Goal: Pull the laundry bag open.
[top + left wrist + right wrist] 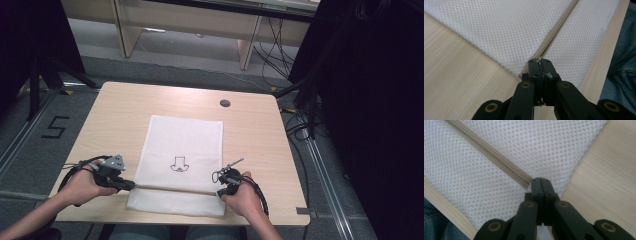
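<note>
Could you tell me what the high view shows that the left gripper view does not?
The high view alone takes in the whole table, the printed figure on the white mesh bag, the round grommet, the right hand-held gripper and both hands.

The left gripper view alone shows the mesh weave up close and the left hand-held gripper shut at the end of the beige zipper.

Both show the bag, the zipper, the wooden tabletop and the left hand-held gripper.
</note>
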The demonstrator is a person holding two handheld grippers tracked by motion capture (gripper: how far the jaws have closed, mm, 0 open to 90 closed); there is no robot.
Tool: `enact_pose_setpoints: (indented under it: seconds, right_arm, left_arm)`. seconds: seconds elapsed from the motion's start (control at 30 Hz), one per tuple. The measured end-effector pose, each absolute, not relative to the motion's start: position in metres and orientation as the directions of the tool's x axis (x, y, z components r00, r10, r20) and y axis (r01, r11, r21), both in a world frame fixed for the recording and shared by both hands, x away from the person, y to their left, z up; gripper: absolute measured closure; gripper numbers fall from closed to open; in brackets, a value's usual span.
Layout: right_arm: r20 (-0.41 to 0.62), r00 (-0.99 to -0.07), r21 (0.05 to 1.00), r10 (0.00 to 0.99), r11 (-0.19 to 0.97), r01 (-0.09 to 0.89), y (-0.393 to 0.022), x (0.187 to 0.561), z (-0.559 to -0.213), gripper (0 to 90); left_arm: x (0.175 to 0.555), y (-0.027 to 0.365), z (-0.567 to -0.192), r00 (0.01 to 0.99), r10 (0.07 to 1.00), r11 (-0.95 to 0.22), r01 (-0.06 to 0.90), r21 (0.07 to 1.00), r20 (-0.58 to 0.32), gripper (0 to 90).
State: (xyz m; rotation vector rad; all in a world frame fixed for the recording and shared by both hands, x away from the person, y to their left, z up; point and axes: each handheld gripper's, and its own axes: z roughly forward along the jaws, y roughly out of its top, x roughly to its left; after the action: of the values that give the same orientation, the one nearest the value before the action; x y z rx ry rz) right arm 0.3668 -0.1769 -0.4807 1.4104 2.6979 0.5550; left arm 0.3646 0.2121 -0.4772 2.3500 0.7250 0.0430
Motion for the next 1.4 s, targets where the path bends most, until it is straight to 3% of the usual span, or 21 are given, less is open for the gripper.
enact_pose_setpoints:
  seconds: [0.53,0.57,0.6,0.63,0.7,0.73,0.77,0.97,1.0,1.03,1.1,1.2,1.23,1.4]
  right_arm:
    - [0.118,-0.583,0.324,0.804,0.523,0.788,-0.177,0.367,-0.480,90.0]
    - [0.119,-0.582,0.326,0.804,0.523,0.788,-0.177,0.367,-0.480,90.0]
    - [0.118,-0.583,0.327,0.804,0.523,0.788,-0.177,0.367,-0.480,90.0]
    - [0.119,-0.582,0.334,0.805,0.520,0.786,-0.177,0.367,-0.481,90.0]
    - [0.123,-0.582,0.334,0.804,0.519,0.787,-0.177,0.367,-0.481,90.0]
    - [0.112,-0.586,0.325,0.802,0.528,0.785,-0.176,0.367,-0.480,90.0]
    - [0.109,-0.600,0.330,0.793,0.540,0.774,-0.176,0.369,-0.480,90.0]
    - [0.116,-0.568,0.312,0.815,0.513,0.800,-0.174,0.366,-0.480,90.0]
    - [0.113,-0.593,0.335,0.797,0.531,0.778,-0.176,0.367,-0.480,90.0]
    - [0.112,-0.601,0.341,0.791,0.537,0.771,-0.177,0.367,-0.480,90.0]
    - [0.113,-0.603,0.345,0.790,0.538,0.769,-0.177,0.367,-0.481,90.0]
    - [0.115,-0.609,0.339,0.785,0.545,0.767,-0.177,0.367,-0.480,90.0]
    - [0.110,-0.606,0.348,0.788,0.540,0.766,-0.177,0.367,-0.481,89.8]
    - [0.132,-0.602,0.364,0.787,0.527,0.768,-0.178,0.362,-0.477,76.4]
  left_arm:
    - [0.362,0.236,-0.487,0.819,0.548,-0.604,0.529,0.596,-0.171,87.7]
    - [0.362,0.235,-0.488,0.817,0.554,-0.612,0.530,0.587,-0.160,87.6]
    - [0.363,0.239,-0.487,0.837,0.546,-0.719,0.478,0.504,-0.015,90.0]
    - [0.364,0.245,-0.491,0.821,0.570,-0.720,0.488,0.493,0.019,90.0]
    - [0.365,0.260,-0.489,0.804,0.582,-0.645,0.549,0.532,-0.123,90.0]
    - [0.362,0.260,-0.486,0.811,0.581,-0.663,0.524,0.535,-0.073,90.0]
    - [0.358,0.257,-0.481,0.783,0.619,-0.604,0.527,0.598,-0.065,90.0]
    - [0.366,0.259,-0.473,0.762,0.640,-0.516,0.518,0.682,-0.094,90.0]
    - [0.365,0.254,-0.472,0.738,0.664,-0.451,0.522,0.724,-0.119,89.6]
    - [0.365,0.250,-0.470,0.731,0.670,-0.422,0.518,0.744,-0.129,82.8]
    - [0.367,0.239,-0.465,0.731,0.672,-0.389,0.481,0.786,-0.115,79.2]
    - [0.372,0.222,-0.458,0.718,0.687,-0.341,0.454,0.823,-0.111,63.3]
    - [0.375,0.215,-0.456,0.716,0.688,-0.319,0.445,0.836,-0.119,63.3]
    - [0.379,0.196,-0.467,0.700,0.702,-0.289,0.447,0.847,-0.130,48.3]
